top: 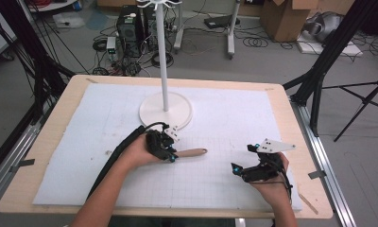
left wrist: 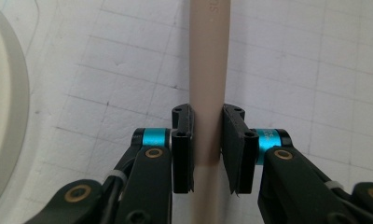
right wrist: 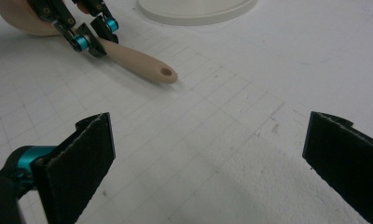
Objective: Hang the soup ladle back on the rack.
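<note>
My left claw is clamping the wooden spoon's handle; my right claw is hovering wide open, empty, at four o'clock.

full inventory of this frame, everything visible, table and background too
wooden spoon: 1, pale beige, flat on the mat near table centre, handle with a hole at its end pointing to the right gripper
stand: 1, white, round base on the mat's far side with an upright pole
mat: 1, white, faint grid, covers most of the table
table: 1, light wood, rim shows around the mat
computer tower: 1, black, on the floor beyond the table
cardboard boxes: several, brown, floor at far right
cables: many, black, across the floor
left gripper: 1, black with blue accents, shut on the spoon's handle
right gripper: 1, black, jaws wide open over bare mat
</note>
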`<state>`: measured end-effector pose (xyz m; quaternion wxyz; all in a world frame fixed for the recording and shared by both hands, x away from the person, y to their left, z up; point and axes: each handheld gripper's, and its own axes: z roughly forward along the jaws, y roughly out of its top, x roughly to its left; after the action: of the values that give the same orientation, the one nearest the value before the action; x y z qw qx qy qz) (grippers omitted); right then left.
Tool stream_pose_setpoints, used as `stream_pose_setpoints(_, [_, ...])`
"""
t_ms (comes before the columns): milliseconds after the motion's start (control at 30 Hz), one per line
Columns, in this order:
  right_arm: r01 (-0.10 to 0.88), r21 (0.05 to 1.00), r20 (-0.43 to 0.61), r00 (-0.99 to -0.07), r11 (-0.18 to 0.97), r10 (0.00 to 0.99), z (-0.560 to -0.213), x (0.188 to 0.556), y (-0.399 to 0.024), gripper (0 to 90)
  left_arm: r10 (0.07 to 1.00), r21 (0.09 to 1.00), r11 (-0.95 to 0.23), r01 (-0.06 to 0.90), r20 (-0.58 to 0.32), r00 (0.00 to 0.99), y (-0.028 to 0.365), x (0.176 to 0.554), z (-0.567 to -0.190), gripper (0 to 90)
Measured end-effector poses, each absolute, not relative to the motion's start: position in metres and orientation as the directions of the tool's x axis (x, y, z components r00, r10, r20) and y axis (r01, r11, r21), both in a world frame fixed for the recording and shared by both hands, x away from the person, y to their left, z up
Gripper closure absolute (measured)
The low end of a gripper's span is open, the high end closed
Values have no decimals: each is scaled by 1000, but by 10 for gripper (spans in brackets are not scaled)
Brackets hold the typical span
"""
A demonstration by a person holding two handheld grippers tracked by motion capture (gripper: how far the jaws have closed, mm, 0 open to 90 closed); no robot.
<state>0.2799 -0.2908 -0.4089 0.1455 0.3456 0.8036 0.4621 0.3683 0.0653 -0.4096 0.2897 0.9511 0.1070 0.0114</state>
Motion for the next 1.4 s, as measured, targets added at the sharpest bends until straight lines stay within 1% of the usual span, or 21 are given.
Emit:
stream_pose_setpoints(67, [427, 841, 92, -718, 332, 690, -409, 280, -290, 10, 204, 579, -792, 192, -46, 978, 71, 368, -403, 745])
stream_pose_setpoints(133, [429, 841, 94, -717, 331, 691, -409, 280, -290, 10, 219, 616, -762, 199, -44, 975, 78, 368, -397, 744])
stream_pose_setpoints(167, [427, 840, 90, -718, 334, 690, -409, 280, -290, 10, 237, 656, -723, 218, -61, 970, 87, 369, -390, 745])
stream_pose_setpoints(233, [422, 843, 88, -721, 335, 688, -409, 280, -290, 10, 245, 687, -692, 219, -62, 968, 97, 370, -382, 745])
stream_pose_setpoints(267, [422, 843, 88, -721, 335, 688, -409, 280, -290, 10, 245, 687, -692, 219, -62, 968, 97, 370, -382, 745])
stream_pose_setpoints(467, [422, 841, 85, -721, 338, 688, -409, 280, -288, 10, 262, 761, -614, 211, -56, 963, 119, 365, -362, 746])
stream_pose_setpoints(500, [428, 838, 89, -720, 339, 688, -410, 280, -288, 10, 264, 780, -596, 189, -32, 964, 125, 363, -356, 747])
stream_pose_setpoints(667, [426, 838, 88, -722, 340, 686, -410, 280, -288, 10, 293, 823, -543, 168, -2, 956, 139, 360, -348, 748])
stream_pose_setpoints(767, [425, 838, 85, -722, 342, 687, -409, 280, -288, 10, 298, 853, -496, 163, -9, 955, 151, 357, -341, 749])
stream_pose_setpoints(1133, [420, 839, 82, -725, 345, 684, -409, 280, -286, 10, 287, 891, -437, 124, 8, 958, 161, 351, -317, 751])
stream_pose_setpoints(1400, [421, 838, 82, -726, 347, 683, -409, 281, -286, 10, 267, 922, -372, 107, -4, 964, 166, 354, -298, 750])
